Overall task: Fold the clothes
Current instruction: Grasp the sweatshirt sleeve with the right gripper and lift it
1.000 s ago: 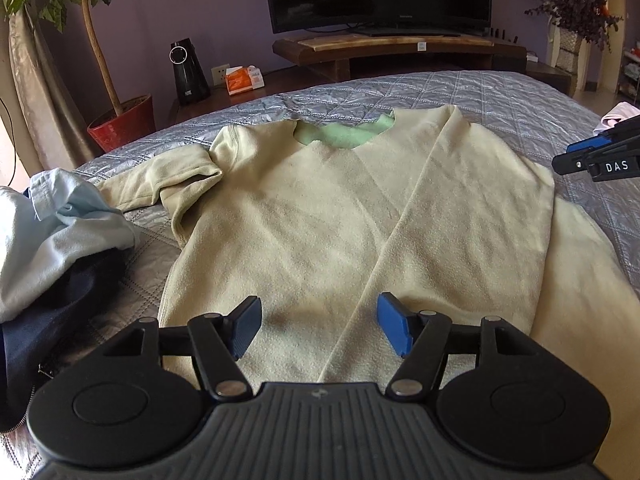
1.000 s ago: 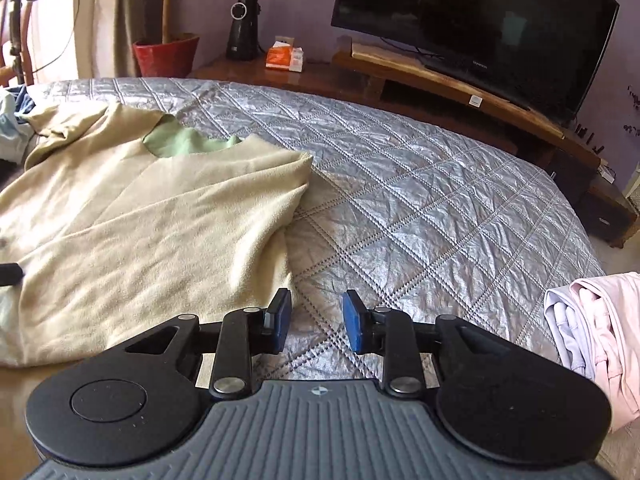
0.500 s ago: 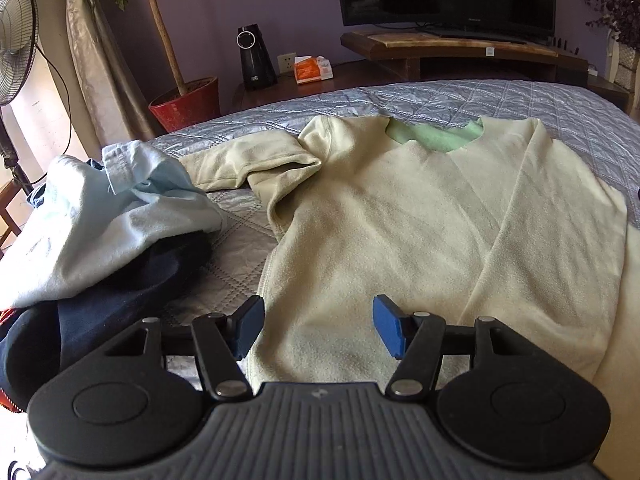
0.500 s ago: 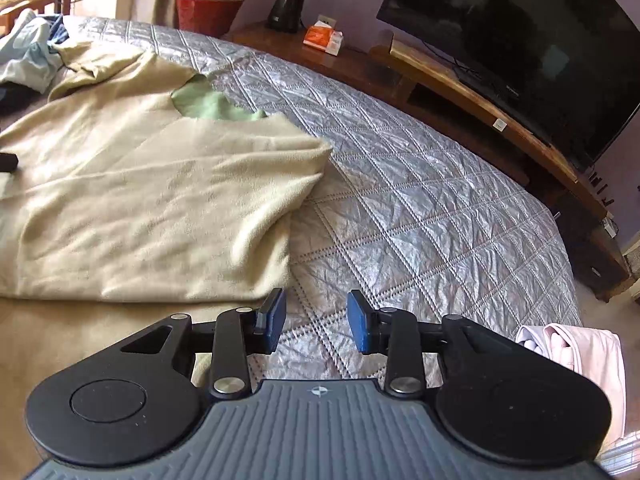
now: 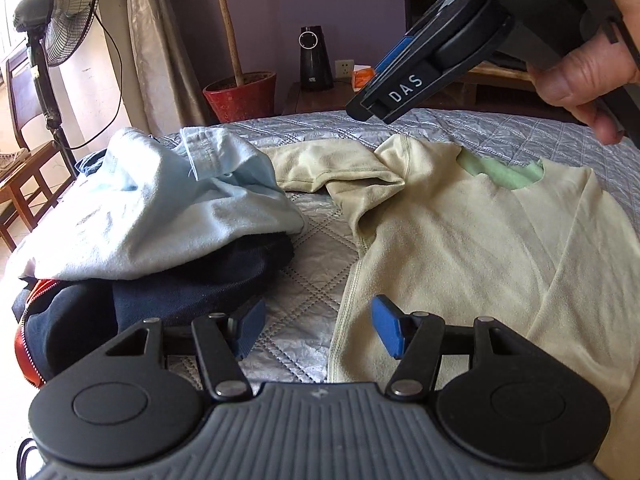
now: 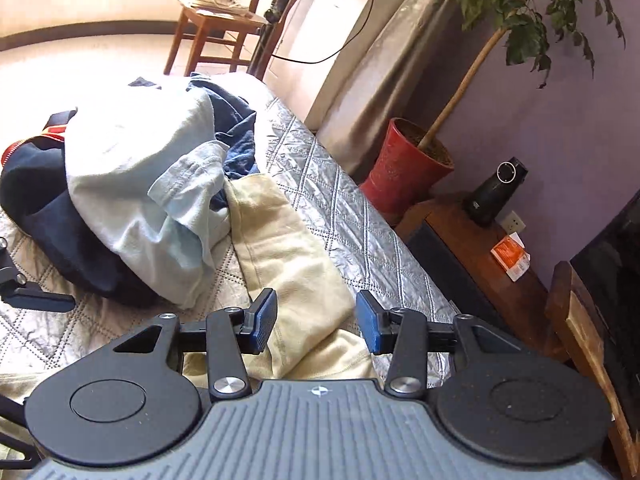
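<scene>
The left gripper (image 5: 318,330) hangs with its jaws apart and nothing between them, over the side seam of the yellow sweater (image 5: 472,248) that lies spread flat on the grey quilt (image 5: 316,280). The right gripper (image 6: 316,326), its jaws just widened and also empty, hovers above the sweater's folded sleeve (image 6: 288,248). Past the sleeve sits a heap of clothes (image 6: 132,196), and beyond the bed a red plant pot (image 6: 400,168).
</scene>
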Tool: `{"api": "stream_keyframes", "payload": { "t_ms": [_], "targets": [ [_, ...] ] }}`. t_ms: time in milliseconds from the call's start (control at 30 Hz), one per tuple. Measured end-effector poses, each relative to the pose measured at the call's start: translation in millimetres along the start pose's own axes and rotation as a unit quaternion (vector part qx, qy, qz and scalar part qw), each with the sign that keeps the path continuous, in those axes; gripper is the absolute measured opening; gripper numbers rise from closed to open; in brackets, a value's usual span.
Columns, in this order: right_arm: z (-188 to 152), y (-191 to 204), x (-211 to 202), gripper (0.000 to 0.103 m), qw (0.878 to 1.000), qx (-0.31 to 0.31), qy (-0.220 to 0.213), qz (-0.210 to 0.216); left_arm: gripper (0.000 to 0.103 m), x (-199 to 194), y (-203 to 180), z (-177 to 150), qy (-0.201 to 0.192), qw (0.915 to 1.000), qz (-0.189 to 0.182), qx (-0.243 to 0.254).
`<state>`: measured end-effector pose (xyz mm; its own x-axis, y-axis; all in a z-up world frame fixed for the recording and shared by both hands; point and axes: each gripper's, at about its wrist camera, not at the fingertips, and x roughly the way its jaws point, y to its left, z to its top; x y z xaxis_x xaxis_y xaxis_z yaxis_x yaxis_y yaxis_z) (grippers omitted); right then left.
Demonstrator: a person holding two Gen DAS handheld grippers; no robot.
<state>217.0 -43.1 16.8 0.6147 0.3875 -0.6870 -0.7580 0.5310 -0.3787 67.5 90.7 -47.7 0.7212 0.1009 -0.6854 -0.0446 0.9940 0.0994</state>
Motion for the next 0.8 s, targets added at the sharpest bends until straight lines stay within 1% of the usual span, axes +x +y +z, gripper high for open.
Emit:
{"api": "stream_keyframes", "payload": {
  "t_ms": [67, 167, 200, 333, 400, 533, 567, 600, 633, 667, 700, 800],
  "targets": [
    [8.9, 5.4, 22.3, 0.050, 1.000, -0.007, -0.001, 0.012, 0.055, -0.1, 8.2, 1.3, 0.000, 0.9998, 0.005, -0.018],
    [19.6, 11.9, 49.8, 0.050, 1.000, -0.010, 0.001, 0.024, 0.055, -0.4, 18.4, 3.2, 0.000, 0.9990, 0.003, -0.044],
    [22.1, 16.5, 59.1, 0.050, 0.999, -0.020, 0.008, 0.031, 0.054, -0.7, 20.1, 3.5, 0.000, 0.9989, 0.002, -0.047],
    [31.1, 38.0, 97.2, 0.051, 0.995, -0.069, 0.043, 0.058, 0.054, -2.4, 20.9, 3.3, -0.002, 0.9991, -0.003, -0.042],
    [32.4, 45.2, 107.0, 0.050, 0.995, -0.074, 0.043, 0.057, 0.054, -1.4, 21.2, 3.1, -0.001, 0.9992, -0.003, -0.041],
    [39.2, 39.2, 118.4, 0.052, 0.998, -0.017, 0.030, 0.059, 0.054, -1.1, 24.5, 4.4, 0.000, 0.9985, -0.008, -0.055],
    [40.0, 36.6, 120.4, 0.051, 0.998, -0.004, 0.030, 0.062, 0.054, -1.5, 24.4, 4.5, -0.001, 0.9984, -0.009, -0.055],
    [41.7, 33.6, 121.9, 0.045, 0.997, 0.012, 0.036, 0.070, 0.054, -1.3, 23.9, 4.5, -0.002, 0.9985, -0.009, -0.054],
    [43.7, 30.5, 123.4, 0.035, 0.996, 0.029, 0.043, 0.079, 0.054, -1.0, 23.4, 4.3, -0.001, 0.9987, -0.008, -0.051],
    [44.6, 29.3, 123.0, 0.000, 0.994, 0.043, 0.047, 0.085, 0.054, -0.1, 23.2, 4.1, 0.000, 0.9987, -0.007, -0.050],
    [45.2, 28.7, 122.0, 0.002, 0.993, 0.056, 0.050, 0.089, 0.054, 0.7, 23.3, 3.9, 0.001, 0.9987, -0.007, -0.051],
    [44.4, 21.3, 108.8, 0.002, 0.989, 0.101, 0.036, 0.107, 0.054, 1.2, 23.7, 4.1, 0.002, 0.9985, -0.007, -0.054]
  ]
}}
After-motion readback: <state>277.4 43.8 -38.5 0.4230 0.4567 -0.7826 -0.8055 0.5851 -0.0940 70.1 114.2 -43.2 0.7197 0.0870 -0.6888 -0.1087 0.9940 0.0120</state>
